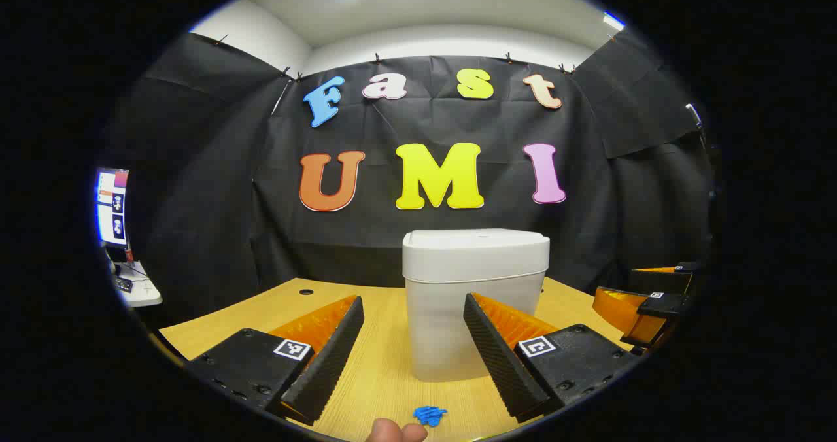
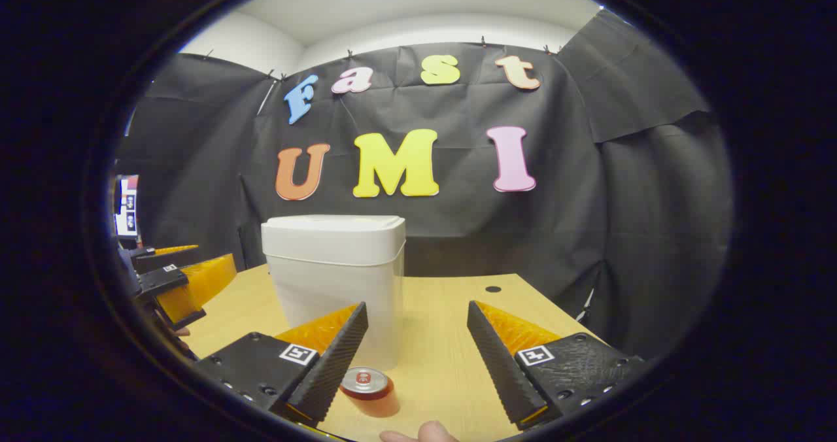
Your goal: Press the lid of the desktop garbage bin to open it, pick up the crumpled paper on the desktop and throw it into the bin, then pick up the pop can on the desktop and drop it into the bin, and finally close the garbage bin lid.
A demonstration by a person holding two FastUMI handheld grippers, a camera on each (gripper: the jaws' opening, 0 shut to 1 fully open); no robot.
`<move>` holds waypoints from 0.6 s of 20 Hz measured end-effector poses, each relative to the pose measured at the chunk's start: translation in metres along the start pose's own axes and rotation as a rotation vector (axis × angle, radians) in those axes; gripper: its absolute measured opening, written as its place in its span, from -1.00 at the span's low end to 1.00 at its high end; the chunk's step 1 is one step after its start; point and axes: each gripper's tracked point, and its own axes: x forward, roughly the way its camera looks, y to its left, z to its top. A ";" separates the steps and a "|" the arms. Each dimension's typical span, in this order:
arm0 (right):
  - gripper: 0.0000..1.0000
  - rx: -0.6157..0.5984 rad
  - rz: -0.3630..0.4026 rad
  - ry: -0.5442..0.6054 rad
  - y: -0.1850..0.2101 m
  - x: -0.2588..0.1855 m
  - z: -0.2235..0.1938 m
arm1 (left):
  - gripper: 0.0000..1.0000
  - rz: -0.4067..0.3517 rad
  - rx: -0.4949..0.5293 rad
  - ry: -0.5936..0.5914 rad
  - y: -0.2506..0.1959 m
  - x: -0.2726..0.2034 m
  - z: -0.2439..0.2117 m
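Looking along the left tongs in the left gripper view, one sees their two fingers standing wide apart with nothing between the pads, low over the wooden surface. The white garbage bin stands upright straight ahead, framed between the fingers, its lid down and closed. A small piece of blue crumpled paper lies on the surface near the bottom edge, in front of the bin and apart from it. A fingertip of the person shows at the very bottom, just beside the paper. At the right edge the right tongs appear farther off, level with the bin; whether they are apart cannot be told from here. A monitor stands at the far left, beyond the surface.

Turning to the right gripper view, the right tongs are likewise spread wide and hold nothing. The garbage bin stands left of centre with its lid shut. A red pop can stands upright on the surface just in front of the bin, close beside the left-hand finger of these tongs but not clamped. A finger of the person shows at the bottom edge. The left tongs appear at the left edge, beside the bin.
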 end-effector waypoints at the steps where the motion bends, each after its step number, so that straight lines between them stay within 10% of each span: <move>1: 0.94 -0.006 -0.006 -0.014 0.001 0.000 0.003 | 0.97 0.005 0.003 -0.002 0.001 -0.001 0.000; 12: 0.91 -0.058 0.026 -0.084 0.030 0.007 0.015 | 0.97 0.001 0.004 -0.020 0.007 -0.002 0.008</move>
